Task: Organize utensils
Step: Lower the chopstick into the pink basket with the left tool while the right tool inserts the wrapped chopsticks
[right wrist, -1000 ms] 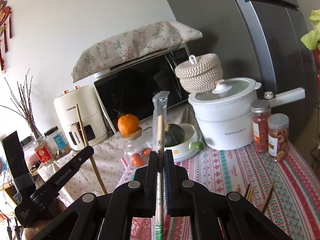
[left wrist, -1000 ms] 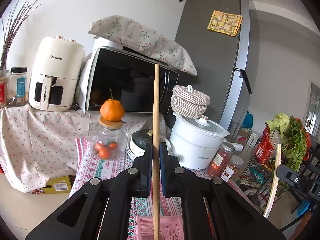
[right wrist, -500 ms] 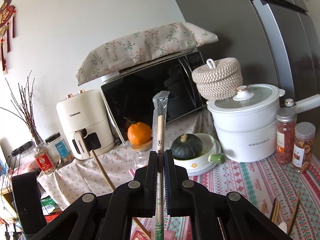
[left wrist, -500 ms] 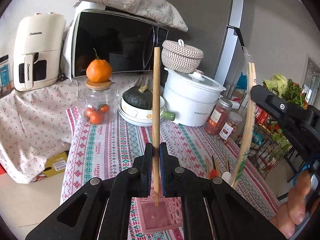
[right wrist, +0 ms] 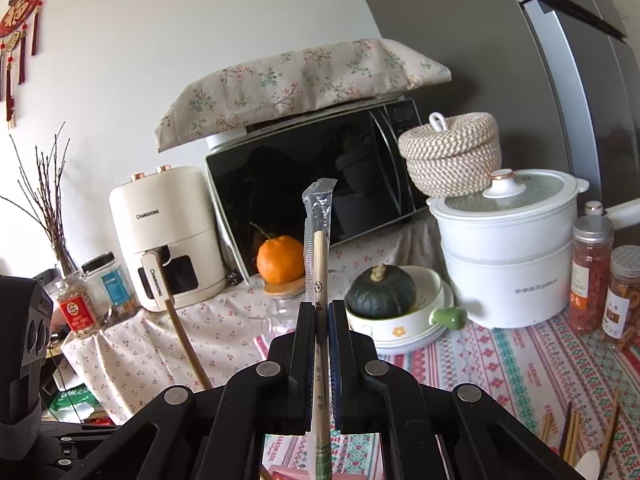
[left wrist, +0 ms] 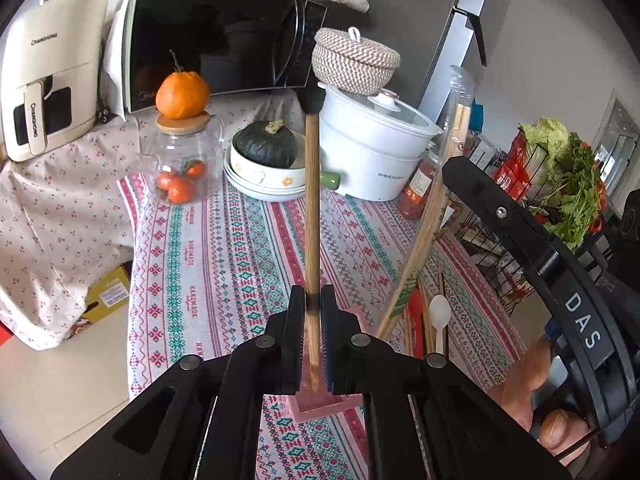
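In the left wrist view, a single wooden chopstick [left wrist: 312, 216] is being pinched upright by the left gripper [left wrist: 311, 320], whose jaws have just been easing apart slightly. Its lower end is being held over a pink holder [left wrist: 320, 402] on the patterned tablecloth [left wrist: 224, 264]. A white spoon [left wrist: 439, 316] is lying nearby. In the right wrist view, wrapped chopsticks [right wrist: 319, 280] are being clamped by the nearly closed right gripper [right wrist: 320, 336], pointing upward before the microwave [right wrist: 316, 176].
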### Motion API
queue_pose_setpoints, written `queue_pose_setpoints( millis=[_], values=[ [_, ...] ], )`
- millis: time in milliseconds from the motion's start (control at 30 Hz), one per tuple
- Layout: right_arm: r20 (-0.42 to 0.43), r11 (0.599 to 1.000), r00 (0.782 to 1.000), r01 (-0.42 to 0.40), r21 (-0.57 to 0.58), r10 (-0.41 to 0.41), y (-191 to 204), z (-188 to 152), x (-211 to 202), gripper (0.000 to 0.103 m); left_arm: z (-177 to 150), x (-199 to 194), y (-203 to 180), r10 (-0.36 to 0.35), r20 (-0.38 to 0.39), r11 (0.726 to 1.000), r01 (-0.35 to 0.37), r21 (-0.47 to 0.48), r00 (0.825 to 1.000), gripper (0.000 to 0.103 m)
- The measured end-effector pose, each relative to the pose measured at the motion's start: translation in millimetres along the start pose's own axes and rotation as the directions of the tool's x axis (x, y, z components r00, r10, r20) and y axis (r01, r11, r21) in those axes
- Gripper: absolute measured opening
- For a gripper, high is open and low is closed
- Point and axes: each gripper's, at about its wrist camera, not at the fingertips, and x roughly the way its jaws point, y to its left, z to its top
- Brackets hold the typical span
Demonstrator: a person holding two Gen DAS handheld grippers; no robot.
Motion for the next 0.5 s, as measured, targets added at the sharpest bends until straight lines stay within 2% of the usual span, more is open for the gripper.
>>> queue_pose_setpoints(
  millis=[67, 100, 300, 500],
  values=[
    [-0.006, 1.0, 1.0, -0.002, -0.002, 0.002, 0, -2, 1, 0.006, 0, -1, 2, 0.035, -0.017, 0.999, -0.036, -0.014, 0.999, 0.019],
    [-0.008, 1.0, 1.0, -0.004, -0.003, 0.004, 1, -3, 1, 0.006, 0, -4, 2, 0.025, -0.01, 1.0, -0.025, -0.016, 1.0, 0.021],
    [-0.045, 0.999, 0.999, -0.007, -0.034, 0.006, 8, -10, 6, 0.006, -1, -20, 3, -0.019, 0.013, 0.999, 0.02, -0.044, 1.0, 0.022],
    [-0.141, 0.993, 0.99, -0.026, -0.112, 0.01, 20, -17, 14, 0.006, -3, -34, 7, -0.039, 0.036, 0.996, 0.042, -0.078, 0.999, 0.022]
  ],
)
